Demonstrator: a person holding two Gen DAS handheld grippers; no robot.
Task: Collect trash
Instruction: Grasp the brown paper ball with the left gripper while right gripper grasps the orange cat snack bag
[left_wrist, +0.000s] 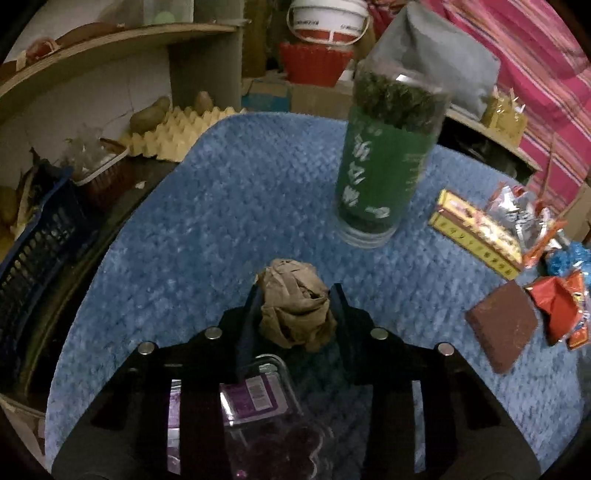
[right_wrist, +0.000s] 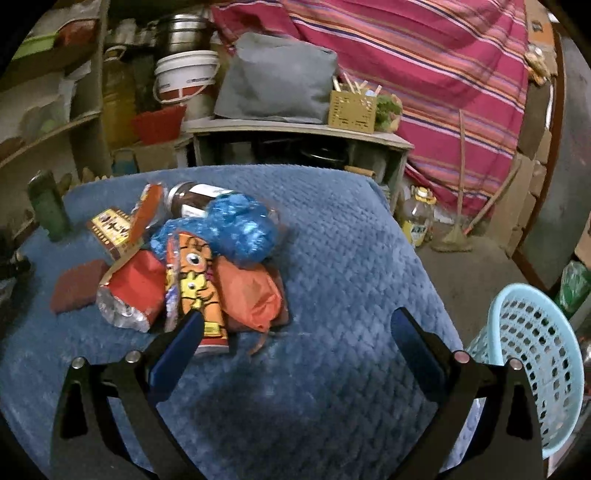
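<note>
Trash sits in two spots on the blue blanket (right_wrist: 332, 258) that covers the table. One brown paper ball (left_wrist: 295, 302) is squeezed between the two fingers of the left claw (left_wrist: 295, 306), which is closed on it just above the blanket. Under that claw lies one clear plastic box (left_wrist: 258, 402) with a purple label; the claw's arms hide most of it.

The rest is one heap of wrappers (right_wrist: 192, 266) near the right claw (right_wrist: 295, 332). That claw is wide open and holds nothing, and its left finger (right_wrist: 177, 347) covers the bottom of an orange cartoon packet (right_wrist: 199, 284). The heap also has one red foil bag (right_wrist: 133, 291), one orange bag (right_wrist: 251, 291), one blue crinkly bag (right_wrist: 229, 225) and one dark jar (right_wrist: 199, 195) lying half hidden behind it. One yellow box (right_wrist: 110, 229) and one flat brown block (right_wrist: 77, 284) lie beside the heap.

One tall green tube (left_wrist: 384, 162) stands upright on the blanket, blurred, so its white writing cannot be read. One light blue basket (right_wrist: 532, 362) stands past the table's right edge, cut off by the picture's rim.
</note>
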